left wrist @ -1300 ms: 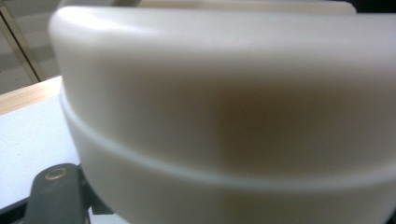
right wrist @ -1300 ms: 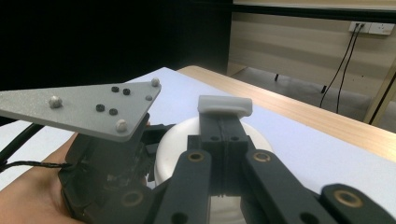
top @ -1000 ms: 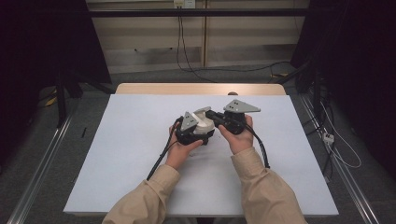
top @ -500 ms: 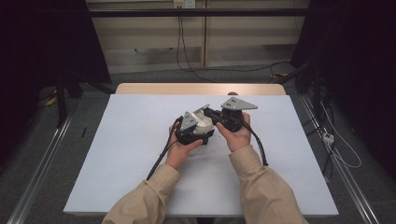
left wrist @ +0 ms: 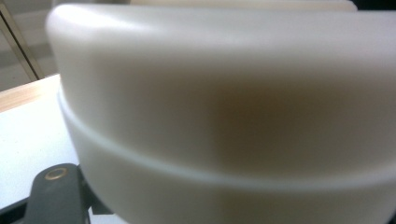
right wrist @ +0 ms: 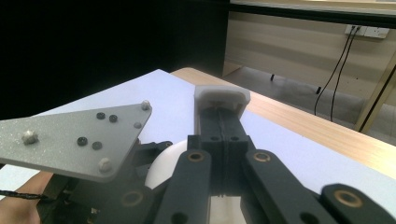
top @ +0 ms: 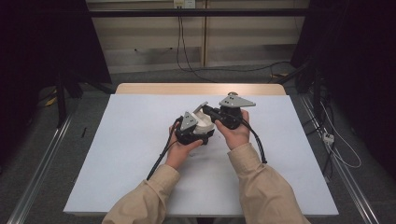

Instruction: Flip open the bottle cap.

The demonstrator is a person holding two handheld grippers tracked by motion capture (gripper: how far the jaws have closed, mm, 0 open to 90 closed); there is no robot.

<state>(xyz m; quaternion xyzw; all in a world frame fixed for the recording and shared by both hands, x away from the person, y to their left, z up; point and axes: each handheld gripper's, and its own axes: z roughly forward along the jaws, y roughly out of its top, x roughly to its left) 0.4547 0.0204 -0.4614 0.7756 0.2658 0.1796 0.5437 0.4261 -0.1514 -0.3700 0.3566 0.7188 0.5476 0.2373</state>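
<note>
Nothing's really moved this past second: my left gripper (top: 198,133) still clamps the white container (top: 204,124) just above the worktop (top: 121,154), right gripper (top: 210,112) pinching its flip lid (right wrist: 221,97) open.

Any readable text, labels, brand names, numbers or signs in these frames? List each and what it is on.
None can be read.
White container held between the two grippers: plain, no print in the high view or the left gripper view.
Grey plate on the left gripper: screws and holes, no lettering.
Wall socket: too small and blurred to tell any marking.
Table cover: blank.
</note>
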